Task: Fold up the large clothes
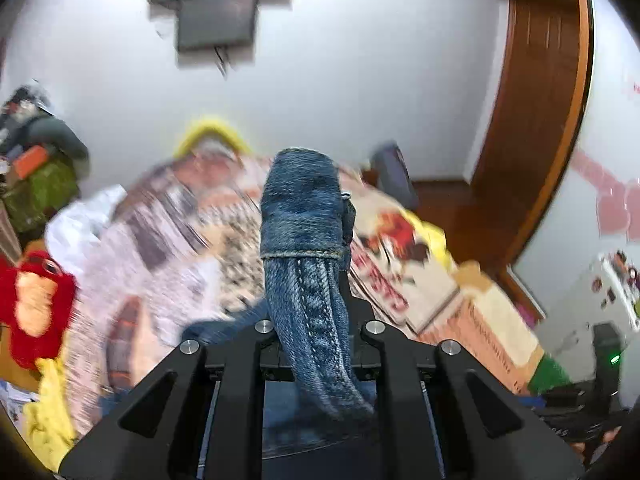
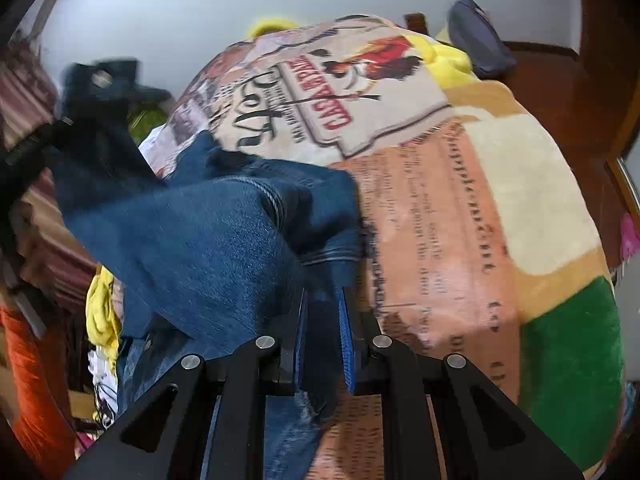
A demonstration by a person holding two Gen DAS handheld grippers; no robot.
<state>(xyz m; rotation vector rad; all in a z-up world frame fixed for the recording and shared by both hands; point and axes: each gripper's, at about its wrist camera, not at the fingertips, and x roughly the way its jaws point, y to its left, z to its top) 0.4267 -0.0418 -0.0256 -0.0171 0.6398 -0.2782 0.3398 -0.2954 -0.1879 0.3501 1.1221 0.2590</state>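
Observation:
A pair of blue denim jeans is held up over a bed with a printed blanket. My left gripper is shut on a thick seamed fold of the jeans, which sticks up past its fingers and hides the tips. In the right wrist view my right gripper is shut on another edge of the jeans. From there the cloth stretches up and left to the left gripper, which hangs blurred above the bed's left side.
The blanket shows blurred in the left wrist view. Yellow cloth and striped fabric lie left of the bed. A red plush sits at left. A dark pouch rests at the far end. A wooden door frame stands at right.

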